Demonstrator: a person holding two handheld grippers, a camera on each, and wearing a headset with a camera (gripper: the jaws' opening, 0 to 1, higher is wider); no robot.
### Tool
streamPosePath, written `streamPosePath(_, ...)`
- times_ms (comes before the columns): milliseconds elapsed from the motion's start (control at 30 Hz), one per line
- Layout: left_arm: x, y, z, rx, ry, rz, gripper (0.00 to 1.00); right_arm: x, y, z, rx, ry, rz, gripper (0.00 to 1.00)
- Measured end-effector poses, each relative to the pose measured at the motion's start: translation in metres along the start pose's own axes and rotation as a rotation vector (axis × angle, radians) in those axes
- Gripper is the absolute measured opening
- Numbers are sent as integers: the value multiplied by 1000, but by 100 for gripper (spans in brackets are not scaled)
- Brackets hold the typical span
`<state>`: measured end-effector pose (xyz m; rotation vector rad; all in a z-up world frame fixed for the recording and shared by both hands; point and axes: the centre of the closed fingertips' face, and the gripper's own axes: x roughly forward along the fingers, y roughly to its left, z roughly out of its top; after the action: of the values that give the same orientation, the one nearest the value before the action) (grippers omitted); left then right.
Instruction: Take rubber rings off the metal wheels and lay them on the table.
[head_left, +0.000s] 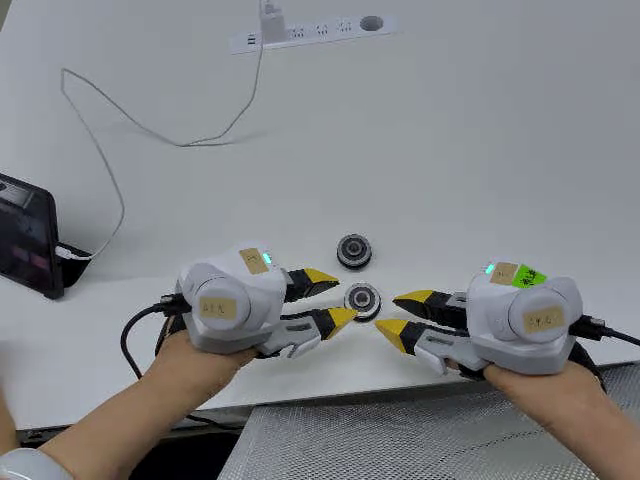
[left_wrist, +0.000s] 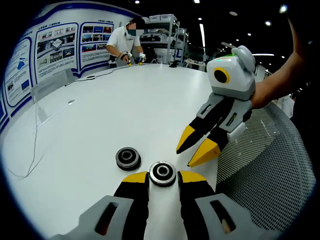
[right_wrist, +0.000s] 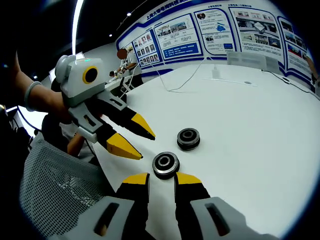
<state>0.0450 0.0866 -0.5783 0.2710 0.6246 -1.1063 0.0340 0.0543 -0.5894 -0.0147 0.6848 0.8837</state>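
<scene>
power strip (head_left: 312, 32) and cable (head_left: 183, 145) lie well behind the wheels (head_left: 362, 298).

Two metal wheels: a farther wheel (head_left: 354, 251) and a nearer wheel (head_left: 362, 300). Two grippers: left gripper (head_left: 340, 296) and right gripper (head_left: 390, 313), with two yellow-tipped jaws apiece, four in all. One white desk (head_left: 480, 150) under everything. One power strip (head_left: 312, 32), with one plug (head_left: 272, 15) in it and one thin cable (head_left: 110, 160). One dark screen device (head_left: 25, 235) at the desk's left edge.
</scene>
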Motion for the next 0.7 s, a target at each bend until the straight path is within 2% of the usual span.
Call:
streamPosePath(367, 14, -1, -1, 44, 38, -26, 17, 1, -8, 1, 35, -21, -24, 10)
streamPosePath(700, 25, -1, -5, 97, 80, -42, 15, 3, -9, -1, 65, -33, -27, 9)
